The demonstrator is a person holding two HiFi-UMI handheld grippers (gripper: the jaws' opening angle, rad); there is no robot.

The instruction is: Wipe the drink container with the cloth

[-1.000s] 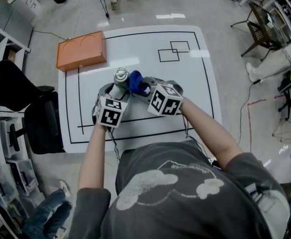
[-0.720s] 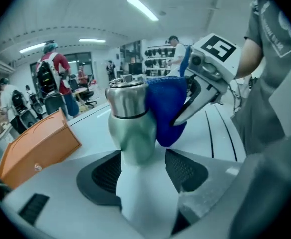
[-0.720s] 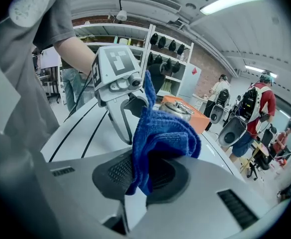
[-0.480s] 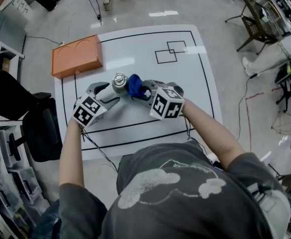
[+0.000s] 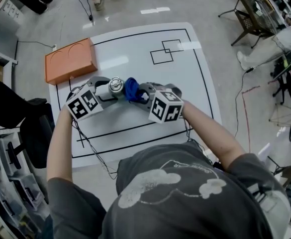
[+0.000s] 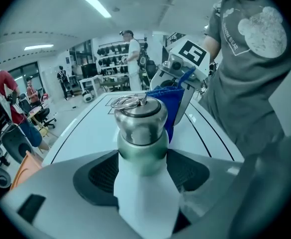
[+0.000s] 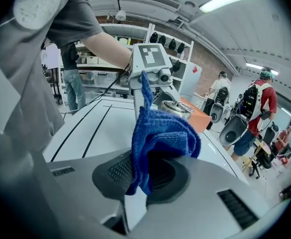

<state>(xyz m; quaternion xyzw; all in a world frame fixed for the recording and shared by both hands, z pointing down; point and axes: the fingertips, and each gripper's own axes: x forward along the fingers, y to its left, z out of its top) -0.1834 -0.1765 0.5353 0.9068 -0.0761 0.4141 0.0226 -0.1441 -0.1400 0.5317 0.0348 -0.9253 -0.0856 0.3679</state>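
Note:
The drink container (image 5: 115,86) is a green bottle with a steel cap and ring. In the left gripper view the container (image 6: 140,128) stands between the dark pads of my left gripper (image 6: 143,169); both pads touch its sides while the jaws are opening. In the head view the left gripper (image 5: 107,89) reaches in from the left. My right gripper (image 5: 138,92) comes from the right, shut on a blue cloth (image 5: 132,88). The cloth (image 7: 160,133) bunches between the right gripper's (image 7: 145,176) pads and lies against the container's cap side.
A white mat (image 5: 150,39) with black lines covers the table. An orange box (image 5: 69,61) lies at its far left corner. A black chair (image 5: 16,108) and shelves stand to the left. A person's legs (image 5: 264,49) show at the right, and cables run across the floor.
My left gripper has swung from below the container round to its left side. The container and cloth stay together mid-mat; the right gripper has barely moved.

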